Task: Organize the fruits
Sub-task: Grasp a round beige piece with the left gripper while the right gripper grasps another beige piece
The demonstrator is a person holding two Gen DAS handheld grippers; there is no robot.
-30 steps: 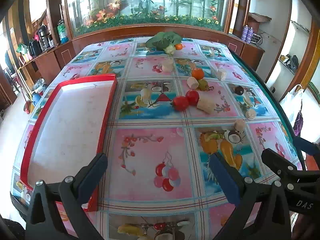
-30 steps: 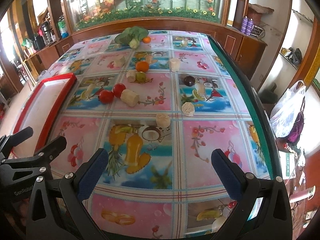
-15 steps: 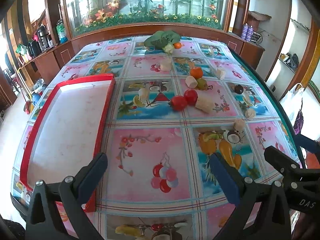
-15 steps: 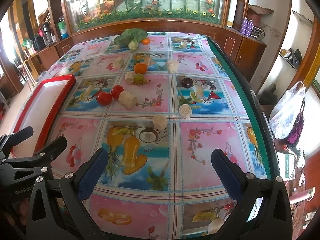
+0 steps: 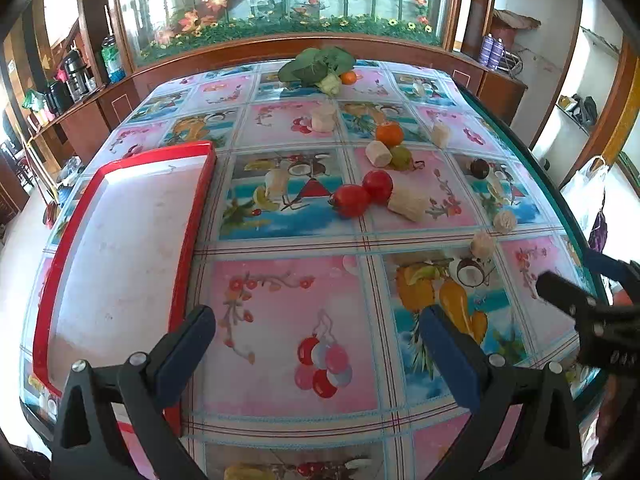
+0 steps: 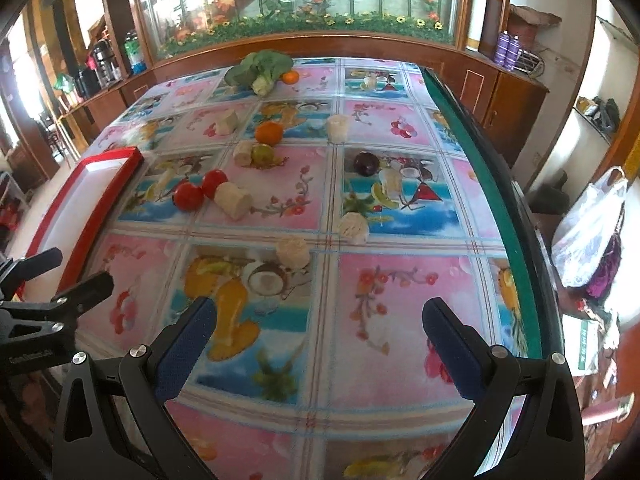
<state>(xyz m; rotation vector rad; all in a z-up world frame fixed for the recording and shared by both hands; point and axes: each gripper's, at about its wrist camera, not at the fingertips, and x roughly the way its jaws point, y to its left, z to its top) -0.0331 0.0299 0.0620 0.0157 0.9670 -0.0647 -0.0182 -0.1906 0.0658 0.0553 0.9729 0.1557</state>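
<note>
Tablecloth below | left tool wide open, empty | right tool same

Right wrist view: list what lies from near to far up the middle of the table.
Nearest pale chunk → cut pale cylinder → green fruit → orange → leafy greens.

Ahead of my tool two red tomatoes lie touching on the bench. Beyond them sit an orange, a green fruit, and a dark plum well right.
</note>
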